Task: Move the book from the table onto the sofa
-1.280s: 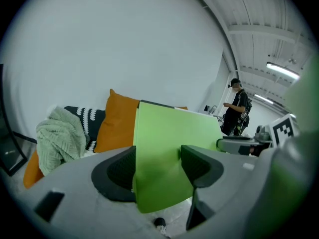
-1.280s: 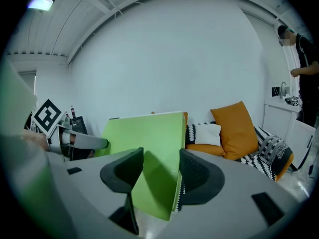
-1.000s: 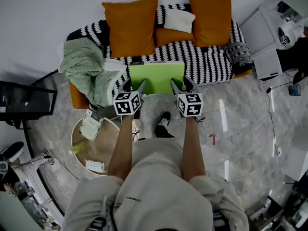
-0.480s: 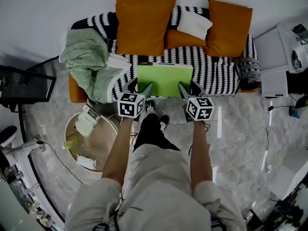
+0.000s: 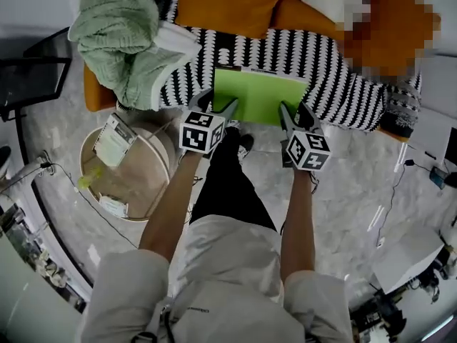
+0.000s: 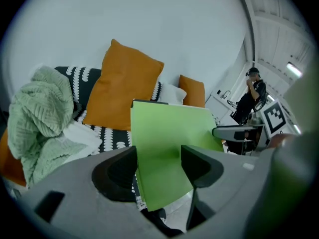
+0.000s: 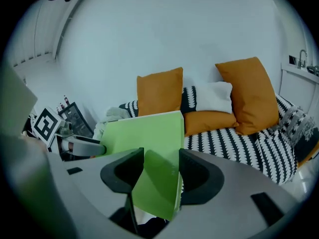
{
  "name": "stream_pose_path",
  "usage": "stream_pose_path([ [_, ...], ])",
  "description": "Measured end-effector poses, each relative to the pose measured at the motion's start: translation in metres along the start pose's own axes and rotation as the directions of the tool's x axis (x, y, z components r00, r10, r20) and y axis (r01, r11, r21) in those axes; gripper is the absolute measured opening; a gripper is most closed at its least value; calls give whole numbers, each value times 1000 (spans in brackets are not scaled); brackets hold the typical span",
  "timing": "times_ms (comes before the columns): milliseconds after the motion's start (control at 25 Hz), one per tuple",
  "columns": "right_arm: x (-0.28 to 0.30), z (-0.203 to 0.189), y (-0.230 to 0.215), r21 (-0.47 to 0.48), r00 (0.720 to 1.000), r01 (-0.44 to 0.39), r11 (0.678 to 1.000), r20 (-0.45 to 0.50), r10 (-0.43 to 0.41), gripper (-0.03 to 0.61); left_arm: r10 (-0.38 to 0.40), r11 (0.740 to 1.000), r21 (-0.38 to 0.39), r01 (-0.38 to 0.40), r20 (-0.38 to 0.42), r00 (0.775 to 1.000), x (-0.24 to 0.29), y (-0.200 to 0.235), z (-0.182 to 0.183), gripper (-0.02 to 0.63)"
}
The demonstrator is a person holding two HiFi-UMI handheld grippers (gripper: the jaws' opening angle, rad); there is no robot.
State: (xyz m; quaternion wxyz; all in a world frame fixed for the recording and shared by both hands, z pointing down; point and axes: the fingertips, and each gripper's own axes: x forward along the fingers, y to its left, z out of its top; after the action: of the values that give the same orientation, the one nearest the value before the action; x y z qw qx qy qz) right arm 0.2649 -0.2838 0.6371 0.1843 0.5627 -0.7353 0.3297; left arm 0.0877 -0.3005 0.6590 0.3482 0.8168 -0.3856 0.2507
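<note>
- Compared with half a second before, the book (image 5: 258,95) has been carried further forward over the sofa (image 5: 343,84), which now fills more of the head view
- The whole scene is now seen skewed, so that the book's edges slope down to the right instead of lying level
- A dark trouser leg (image 5: 227,184) is now stretched forward under the jaws, where it was drawn further back before
- The grip itself is unchanged: the left gripper (image 5: 216,104) is closed on the book's near left corner and the right gripper (image 5: 295,113) on its near right corner
- In each gripper view the green cover is seen pinched between that gripper's two jaws
- The book is held flat with its cover upward, its long axis running across from one pair of jaws to the other
- Its far long edge is pointed at the orange cushions (image 5: 235,6) beyond the jaws
- The book is placed above the front of the striped seat; whether it touches the seat cannot be told
- A green blanket (image 5: 118,27) is heaped to the left of the left jaws, and the round counter (image 5: 89,148) is left behind and to the left of them
- Both forearms (image 5: 175,206) are stretched forward, roughly parallel, with the marker cubes (image 5: 202,131) turned upward
</note>
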Motion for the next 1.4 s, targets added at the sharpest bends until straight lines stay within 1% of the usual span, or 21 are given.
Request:
stream_pose_path([
  [160,39,-42,-6,49,998,-11,999,-54,13,219,16,998,-55,-19,-59,998,32,29,-41,282],
  [240,61,-60,-10,54,996,-20,998,-85,24,219,28,994,-100,-36,-83,996,47,44,-59,281],
  [320,85,-72,-15,49,993,-20,999,-111,25,219,31,991,-129,-45,-110,993,64,59,-73,281],
  [440,120,-84,-25,41,991,-13,999,-134,19,219,17,991,-128,-39,-166,986,89,78,-91,280],
  [520,144,-89,-33,58,991,-8,998,-136,16,219,9,990,-135,-35,-188,982,106,90,-100,281],
  [680,184,-94,-50,92,991,16,996,-136,-4,219,4,989,-146,-34,-205,979,142,112,-104,281],
  [960,235,-112,-69,86,981,12,996,-194,5,219,-9,989,-143,-26,-238,971,194,147,-95,281],
  [1120,254,-120,-86,89,977,38,995,-214,-18,219,-24,992,-127,-10,-269,963,221,154,-95,281],
  [1400,278,-123,-94,89,971,46,995,-237,-24,220,-25,989,-147,-17,-282,959,242,166,-95,281],
])
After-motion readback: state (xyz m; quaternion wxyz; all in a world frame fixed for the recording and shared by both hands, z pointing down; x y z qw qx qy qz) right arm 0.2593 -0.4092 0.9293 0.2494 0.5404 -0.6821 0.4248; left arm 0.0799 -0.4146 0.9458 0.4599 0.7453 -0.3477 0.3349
